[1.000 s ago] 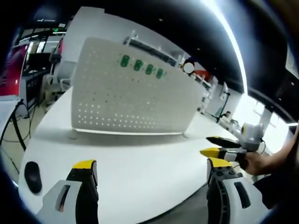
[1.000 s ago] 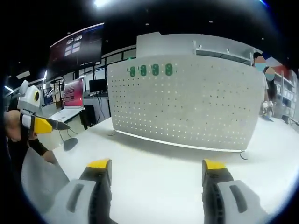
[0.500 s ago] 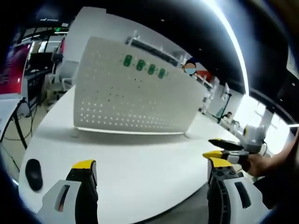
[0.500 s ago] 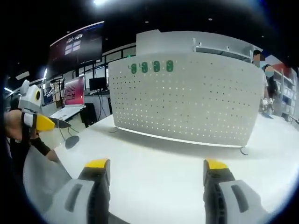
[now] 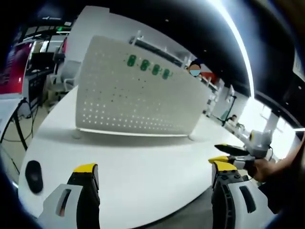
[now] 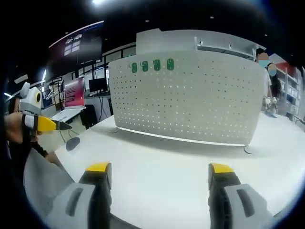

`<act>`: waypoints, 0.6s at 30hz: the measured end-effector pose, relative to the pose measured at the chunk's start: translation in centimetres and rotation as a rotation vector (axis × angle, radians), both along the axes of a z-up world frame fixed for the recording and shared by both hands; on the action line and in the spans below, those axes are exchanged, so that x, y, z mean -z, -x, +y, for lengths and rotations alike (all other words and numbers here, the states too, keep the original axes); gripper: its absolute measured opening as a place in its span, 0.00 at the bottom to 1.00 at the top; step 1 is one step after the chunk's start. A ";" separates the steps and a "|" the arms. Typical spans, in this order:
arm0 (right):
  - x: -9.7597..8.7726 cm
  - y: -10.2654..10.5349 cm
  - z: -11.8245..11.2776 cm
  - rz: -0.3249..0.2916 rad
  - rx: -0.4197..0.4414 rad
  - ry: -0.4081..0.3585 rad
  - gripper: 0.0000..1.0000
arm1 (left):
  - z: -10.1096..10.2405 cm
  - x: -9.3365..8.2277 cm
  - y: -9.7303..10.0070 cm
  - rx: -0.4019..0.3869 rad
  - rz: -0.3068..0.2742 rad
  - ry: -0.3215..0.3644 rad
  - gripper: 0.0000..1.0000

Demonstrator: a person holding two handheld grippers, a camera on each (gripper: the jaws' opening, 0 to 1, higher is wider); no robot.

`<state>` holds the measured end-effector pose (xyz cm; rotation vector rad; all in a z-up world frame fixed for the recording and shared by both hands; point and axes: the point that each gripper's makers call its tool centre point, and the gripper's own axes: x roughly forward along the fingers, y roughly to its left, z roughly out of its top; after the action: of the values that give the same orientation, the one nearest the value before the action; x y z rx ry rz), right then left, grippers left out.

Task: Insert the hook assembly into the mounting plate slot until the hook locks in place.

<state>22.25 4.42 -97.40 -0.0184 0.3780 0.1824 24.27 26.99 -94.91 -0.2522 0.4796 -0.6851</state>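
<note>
Nearest, the left gripper [image 5: 151,191] and the right gripper [image 6: 160,191] each hold their jaws wide with nothing between them, low over the white table [image 6: 162,167]. Its near edge curves just under both. The tabletop ahead lies open, save a dark mouse [image 5: 34,175] at 9 o'clock. At 12 o'clock, well apart, stands the pegboard mounting plate [image 6: 186,98], four green hooks [image 6: 151,66] along its top. I judge insertion not yet begun.

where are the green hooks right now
The four green hooks sit in a row near the top edge of the white pegboard, which stands upright on the white table; in the right gripper view they sit toward its upper left.
</note>
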 end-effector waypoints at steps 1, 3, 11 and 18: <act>0.0 0.0 0.0 -0.001 0.001 0.000 0.81 | 0.0 0.0 0.0 0.000 0.001 0.000 1.00; 0.0 0.1 -0.1 0.000 0.005 -0.002 0.81 | 0.0 0.1 0.0 0.000 0.005 0.000 1.00; 0.4 -0.1 0.1 0.013 0.006 -0.007 0.83 | -0.2 0.0 0.0 0.014 0.003 -0.010 1.00; 0.4 -0.2 -0.2 0.006 0.025 -0.008 0.82 | -0.2 0.3 0.0 0.017 0.009 -0.017 1.00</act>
<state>22.44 4.23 -97.78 -0.0055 0.3831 0.1596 24.29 26.80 -95.24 -0.2357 0.4969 -0.6968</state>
